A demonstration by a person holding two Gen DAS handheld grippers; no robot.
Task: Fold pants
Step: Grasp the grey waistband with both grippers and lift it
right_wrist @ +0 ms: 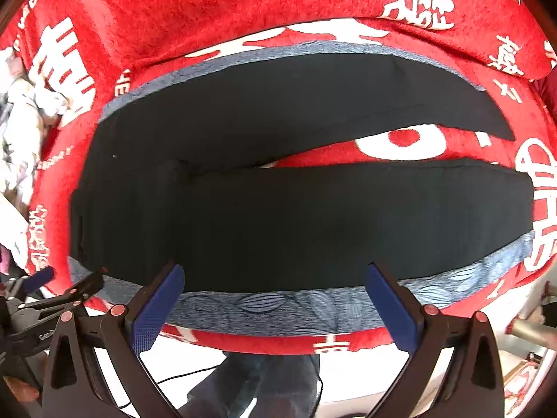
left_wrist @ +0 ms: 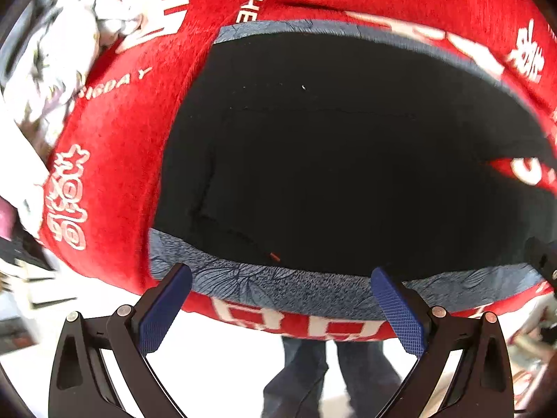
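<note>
Black pants (right_wrist: 278, 216) lie spread flat on a grey-blue patterned mat (right_wrist: 278, 304), waist to the left, two legs running right with a red gap between them. The left wrist view shows the waist part of the pants (left_wrist: 348, 160) on the mat (left_wrist: 271, 284). My left gripper (left_wrist: 282, 291) is open and empty, hovering over the mat's near edge by the waist. It also shows in the right wrist view (right_wrist: 45, 278) at the far left. My right gripper (right_wrist: 275, 289) is open and empty, over the near edge by the near leg.
A red blanket with white characters (right_wrist: 209, 10) covers the surface under the mat. Crumpled white patterned cloth (left_wrist: 52, 52) lies at the far left. The person's legs in jeans (right_wrist: 264, 379) stand at the near edge.
</note>
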